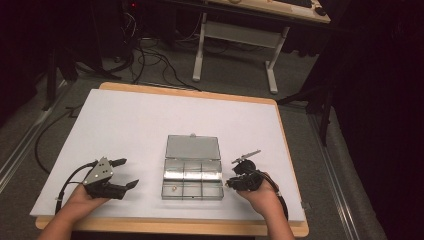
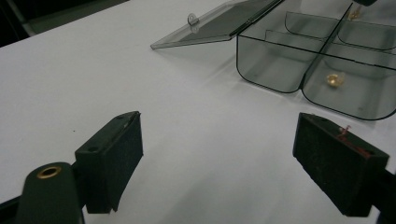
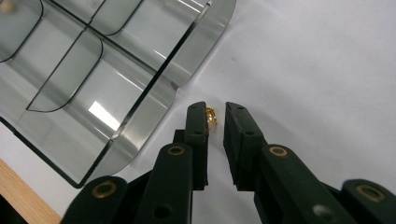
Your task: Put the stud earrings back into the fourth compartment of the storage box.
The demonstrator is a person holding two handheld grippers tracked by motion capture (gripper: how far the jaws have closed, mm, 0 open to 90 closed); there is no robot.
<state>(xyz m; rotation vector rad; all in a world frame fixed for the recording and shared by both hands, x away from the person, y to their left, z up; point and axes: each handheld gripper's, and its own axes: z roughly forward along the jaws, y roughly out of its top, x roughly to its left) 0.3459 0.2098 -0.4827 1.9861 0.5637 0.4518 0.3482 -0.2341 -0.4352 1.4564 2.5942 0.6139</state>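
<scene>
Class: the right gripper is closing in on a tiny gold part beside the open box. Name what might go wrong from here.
1. The gold part sits at the very tips of the right gripper, against one pad with a gap to the other; it may slip or flick away.
2. The box wall is close beside the jaws; a nudge might shift it, since the left gripper stands open, apart from it.

Your left gripper (image 1: 121, 173) is matte black with two blocky jaws, a grey three-cornered plate with small holes on top and a black cable trailing off. Your right gripper (image 3: 215, 116) has brass-ringed rivets along its black jaw links and a dark cable. Your forearms are bare, without sleeves.
</scene>
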